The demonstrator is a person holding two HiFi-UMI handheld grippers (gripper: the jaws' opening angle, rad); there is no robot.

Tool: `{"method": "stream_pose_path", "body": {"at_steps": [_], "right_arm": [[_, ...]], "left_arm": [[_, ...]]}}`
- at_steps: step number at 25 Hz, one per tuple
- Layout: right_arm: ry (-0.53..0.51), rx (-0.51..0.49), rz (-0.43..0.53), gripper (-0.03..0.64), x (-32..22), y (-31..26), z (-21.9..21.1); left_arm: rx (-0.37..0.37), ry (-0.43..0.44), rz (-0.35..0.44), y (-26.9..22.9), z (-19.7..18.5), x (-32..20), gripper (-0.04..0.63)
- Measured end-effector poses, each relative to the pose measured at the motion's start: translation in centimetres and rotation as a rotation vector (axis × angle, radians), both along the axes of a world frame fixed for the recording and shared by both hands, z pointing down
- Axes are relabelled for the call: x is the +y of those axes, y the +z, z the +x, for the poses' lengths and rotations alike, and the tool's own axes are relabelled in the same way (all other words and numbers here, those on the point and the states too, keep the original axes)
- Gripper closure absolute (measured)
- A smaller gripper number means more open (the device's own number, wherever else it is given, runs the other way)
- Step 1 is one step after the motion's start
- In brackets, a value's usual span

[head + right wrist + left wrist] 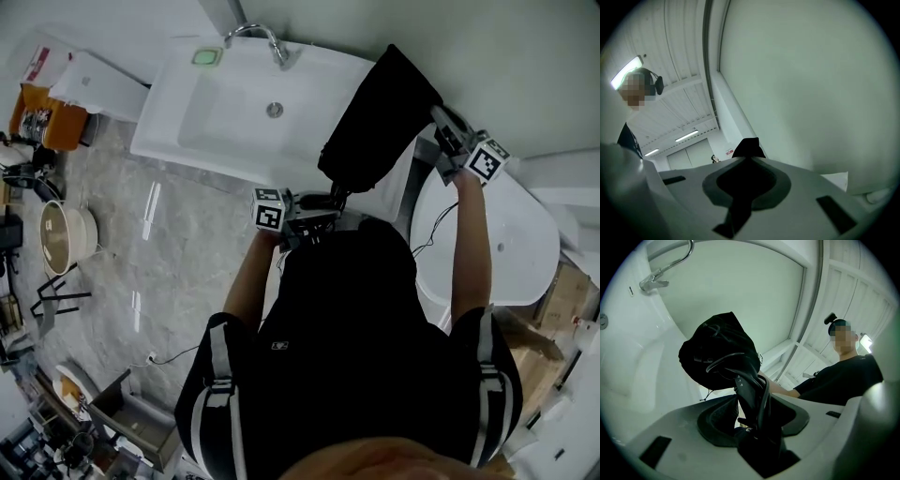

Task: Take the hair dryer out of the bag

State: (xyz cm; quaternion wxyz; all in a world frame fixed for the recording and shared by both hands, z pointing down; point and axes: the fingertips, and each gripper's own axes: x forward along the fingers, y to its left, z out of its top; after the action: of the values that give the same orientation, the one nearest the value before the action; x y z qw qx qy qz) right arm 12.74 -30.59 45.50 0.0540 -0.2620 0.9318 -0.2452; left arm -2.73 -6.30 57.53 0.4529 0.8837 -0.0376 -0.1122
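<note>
1. Far left, on the floor, I see a wooden bucket point(66, 234), well apart from the work.
2. Ahead and to the left is a white sink point(169, 112), with its faucet point(267, 36) at the back rim.
3. My left claw point(317, 208) is clamped tight on the black handle of the hair dryer point(747, 390). The jaws are closed right down on it, and the cord point(764, 399) runs along the handle between them.
4. Only the handle of the hair dryer sticks out of the lower opening of the bag point(375, 117). Its head is inside the cloth and hidden from me.
5. The black bag hangs in the air above the right end of the sink, stretched on a slant between my two claws. The dryer end is low and near me, and the other end is up by the wall.
6. My right claw point(441, 117) is almost fully closed, pinching the upper end of the bag. A small peak of black cloth pokes out past the jaw tips.
7. Under my right arm sits a round white basin point(530, 258).
</note>
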Motion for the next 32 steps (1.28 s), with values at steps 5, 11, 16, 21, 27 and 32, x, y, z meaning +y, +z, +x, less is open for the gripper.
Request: {"method": "stream_pose_path", "body": {"at_steps": [5,11,16,21,27,32], "right_arm": [[-0.018,0.006,0.041,0.546,-2.4,-2.2,0.5],[-0.057,-0.054,0.205,0.546,-3.8,-6.8,2.0],[-0.094,-0.032,0.216,0.546,-4.4,-6.1,2.1],[-0.187,0.045,0.122,0.546,-0.6,-0.8,0.3],[-0.355,0.186,-0.041,0.546,7.5,9.0,-3.4],[-0.388,0.249,-0.057,0.546,10.6,11.7,-4.0]], "left_arm": [[-0.011,-0.085,-0.015,0.0,-0.2,-0.2,0.403],[-0.022,-0.165,-0.025,-0.1,0.2,-0.4,0.403],[-0.034,-0.242,-0.042,0.7,0.4,-0.5,0.403],[-0.027,-0.353,-0.06,-0.3,0.8,-2.9,0.403],[-0.064,-0.389,-0.019,-1.7,0.4,-5.1,0.403],[-0.116,-0.4,0.014,-2.4,1.1,-6.5,0.403]]}}
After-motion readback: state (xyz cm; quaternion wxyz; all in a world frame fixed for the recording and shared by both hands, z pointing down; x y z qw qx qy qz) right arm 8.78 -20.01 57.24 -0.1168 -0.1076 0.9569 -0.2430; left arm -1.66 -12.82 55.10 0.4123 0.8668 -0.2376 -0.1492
